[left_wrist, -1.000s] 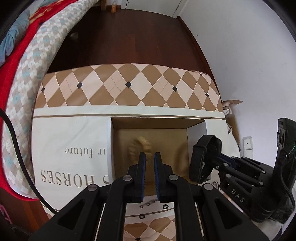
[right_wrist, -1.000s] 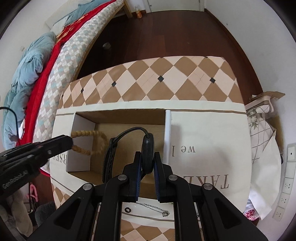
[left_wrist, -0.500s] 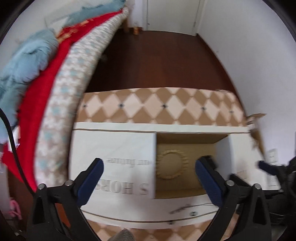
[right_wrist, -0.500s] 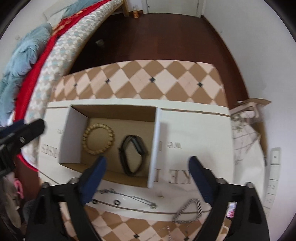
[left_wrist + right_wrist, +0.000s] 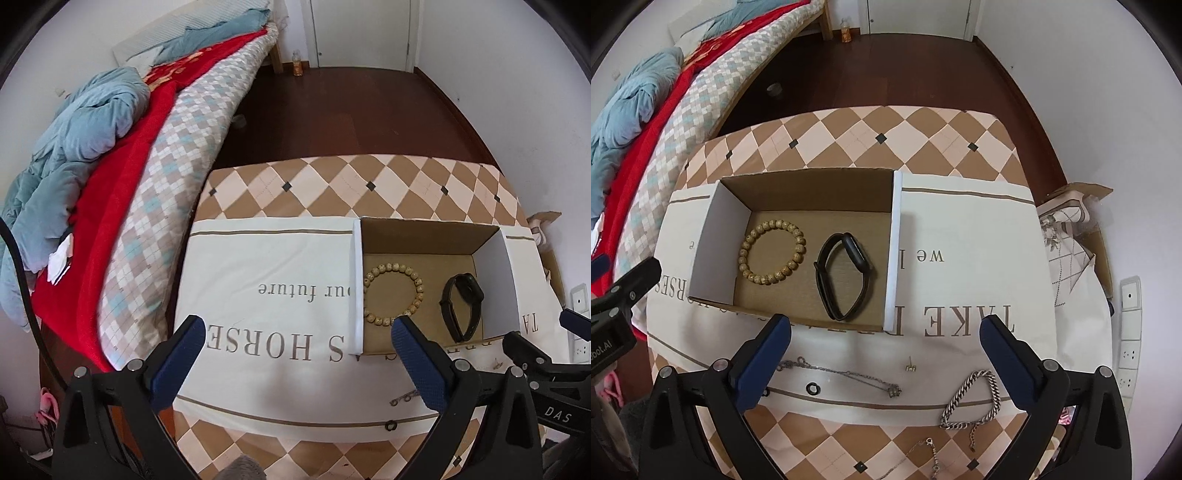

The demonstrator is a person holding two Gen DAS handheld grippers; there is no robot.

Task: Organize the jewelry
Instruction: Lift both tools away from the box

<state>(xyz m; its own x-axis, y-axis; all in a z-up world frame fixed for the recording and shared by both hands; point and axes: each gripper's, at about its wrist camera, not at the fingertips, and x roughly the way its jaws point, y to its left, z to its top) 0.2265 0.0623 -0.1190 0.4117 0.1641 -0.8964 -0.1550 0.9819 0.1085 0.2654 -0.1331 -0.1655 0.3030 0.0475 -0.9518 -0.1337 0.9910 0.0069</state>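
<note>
A beaded bracelet (image 5: 772, 252) and a black wristband (image 5: 844, 275) are seen lying side by side, apart, on the floor of an open cardboard box (image 5: 812, 192), the beads to the left and the band to the right in the right wrist view. The box is set on a cream printed cloth (image 5: 967, 258) spread over a surface covered in a brown-and-cream diamond pattern (image 5: 879, 129). Both grippers are held above the near edge of the cloth with nothing between them: the left gripper (image 5: 295, 362) is shown with its blue-padded fingers (image 5: 181, 358) spread wide, and the right gripper (image 5: 884, 360) likewise with its fingers (image 5: 1004, 354) wide apart. Left outside the box, on the cloth in front of it, are a thin chain necklace (image 5: 846, 374), a small dark ring (image 5: 812, 387), a tiny earring (image 5: 910, 366) and a heavy silver link bracelet (image 5: 975, 400). A bed (image 5: 140, 155) with red and blue bedding is visible to the left.
</note>
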